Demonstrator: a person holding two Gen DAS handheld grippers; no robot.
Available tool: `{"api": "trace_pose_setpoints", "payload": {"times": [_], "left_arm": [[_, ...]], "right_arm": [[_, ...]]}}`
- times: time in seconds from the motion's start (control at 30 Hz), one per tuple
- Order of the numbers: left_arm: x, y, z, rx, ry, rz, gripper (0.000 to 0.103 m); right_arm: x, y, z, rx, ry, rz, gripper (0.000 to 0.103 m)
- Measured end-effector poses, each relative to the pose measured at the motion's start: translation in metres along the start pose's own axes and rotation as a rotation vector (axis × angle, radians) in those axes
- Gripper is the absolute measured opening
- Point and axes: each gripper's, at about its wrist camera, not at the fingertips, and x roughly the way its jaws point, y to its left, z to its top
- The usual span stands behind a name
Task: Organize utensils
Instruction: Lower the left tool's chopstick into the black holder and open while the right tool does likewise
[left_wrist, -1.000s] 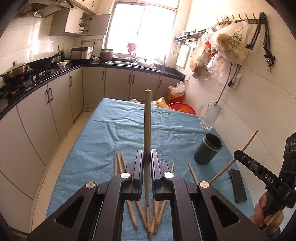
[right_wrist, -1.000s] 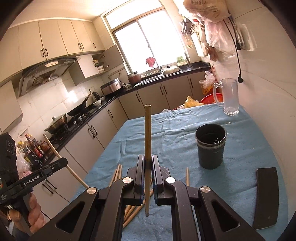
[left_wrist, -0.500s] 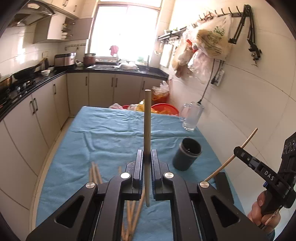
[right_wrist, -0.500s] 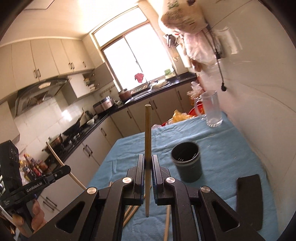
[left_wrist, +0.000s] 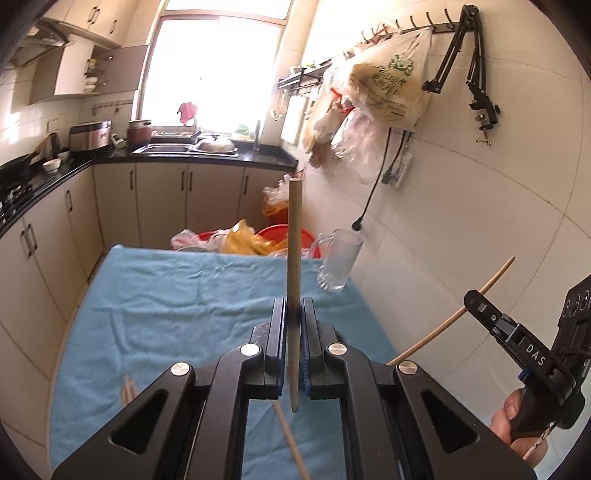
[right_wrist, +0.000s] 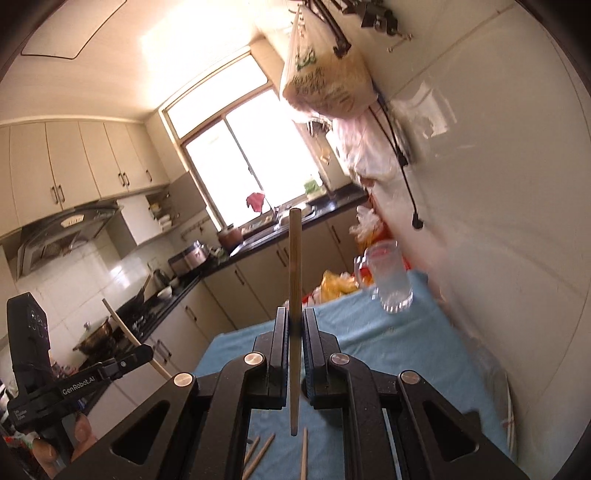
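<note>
With my left gripper (left_wrist: 293, 325) and right gripper (right_wrist: 294, 328) each clamped on an upright tan wooden chopstick (left_wrist: 294, 258) above the blue tablecloth (left_wrist: 177, 295), a loose pinch risks one pivoting and slipping out.

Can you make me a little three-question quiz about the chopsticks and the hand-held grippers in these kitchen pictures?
1. True or false: the left hand-held gripper is shut on a chopstick.
2. What is the right hand-held gripper holding? A) a spoon B) a chopstick C) nothing
3. Fill in: the loose chopsticks lie on the ____ tablecloth.

Key
1. True. The stick stands upright between the closed jaws.
2. B. One wooden stick is clamped upright there too.
3. Blue. The glass mug stands on the same cloth by the wall.
</note>
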Motion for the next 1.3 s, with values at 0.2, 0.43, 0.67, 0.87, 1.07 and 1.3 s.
{"api": "trace_pose_setpoints", "payload": {"times": [0.2, 0.43, 0.67, 0.87, 1.07, 1.3], "left_arm": [[0.039, -0.022, 0.03, -0.001, -0.021, -0.034, 0.007], [0.098, -0.023, 0.03, -0.032, 0.038, -0.036, 0.007], [0.148, -0.016, 0.007, -0.026, 0.154, -0.011, 0.007], [0.169, -0.01, -0.004, -0.032, 0.201, 0.005, 0.007], [0.161, -0.01, -0.002, -0.027, 0.176, 0.004, 0.036], [0.13, -0.01, 0.003, -0.029, 0.126, -0.012, 0.042]], "right_arm": [[0.023, -0.009, 0.022, -0.015, -0.024, -0.038, 0.008], [0.07, -0.028, 0.021, -0.007, 0.038, -0.074, 0.008], [0.124, -0.045, -0.003, 0.012, 0.189, -0.085, 0.008], [0.149, -0.057, -0.023, 0.035, 0.279, -0.109, 0.009], [0.139, -0.063, -0.017, 0.044, 0.241, -0.133, 0.038], [0.093, -0.058, -0.005, 0.058, 0.144, -0.13, 0.041]]}}
